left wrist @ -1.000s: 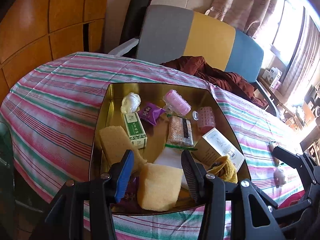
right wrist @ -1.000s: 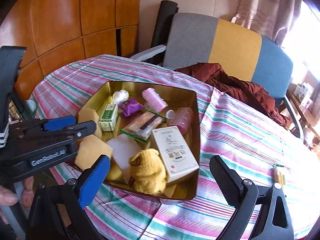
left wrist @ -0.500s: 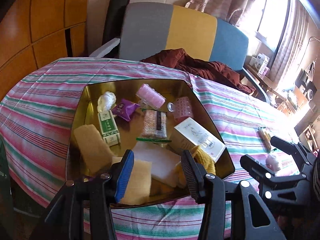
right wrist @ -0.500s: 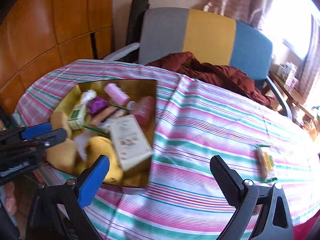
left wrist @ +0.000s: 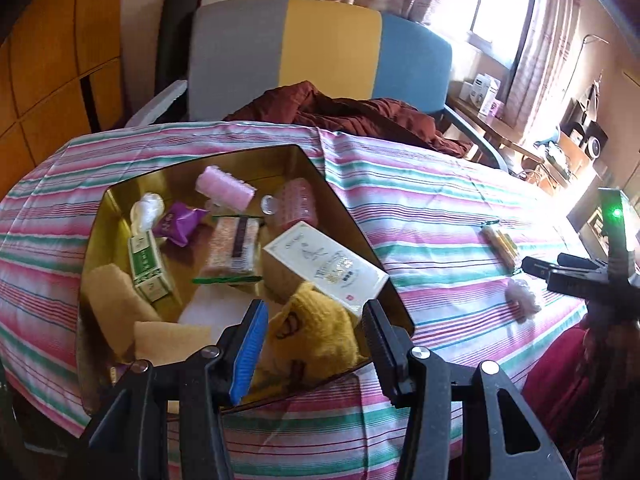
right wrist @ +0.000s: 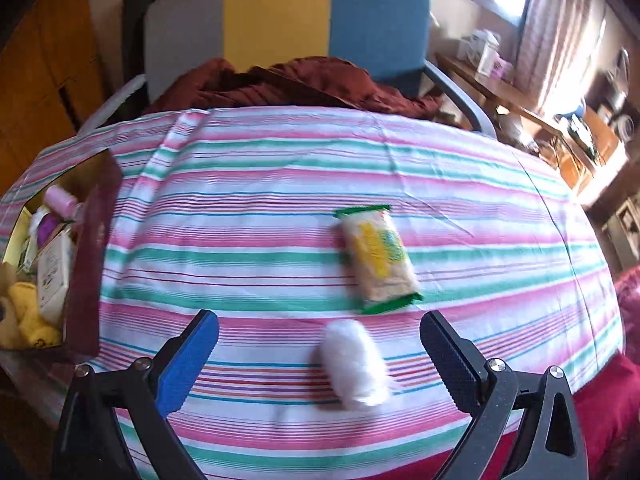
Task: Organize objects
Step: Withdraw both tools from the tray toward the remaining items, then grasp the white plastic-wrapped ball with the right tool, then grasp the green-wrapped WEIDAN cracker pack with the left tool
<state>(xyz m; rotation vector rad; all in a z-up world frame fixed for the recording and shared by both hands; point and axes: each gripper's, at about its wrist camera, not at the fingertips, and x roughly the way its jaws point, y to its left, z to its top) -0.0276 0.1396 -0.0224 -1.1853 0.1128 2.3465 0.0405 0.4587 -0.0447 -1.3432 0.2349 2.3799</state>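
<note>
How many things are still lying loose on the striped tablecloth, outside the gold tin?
2. A green-edged snack packet lies mid-table, and a white fluffy roll lies nearer, between the right gripper fingers. The tin could hide something behind it.

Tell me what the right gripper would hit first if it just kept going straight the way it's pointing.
Most likely the white fluffy roll, lying on the striped tablecloth between the open fingers of the right gripper. The snack packet lies just beyond it. Depth is hard to judge through the fisheye.

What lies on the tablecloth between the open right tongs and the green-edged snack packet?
In the right wrist view, a white fluffy roll lies between the right tongs and the snack packet.
</note>
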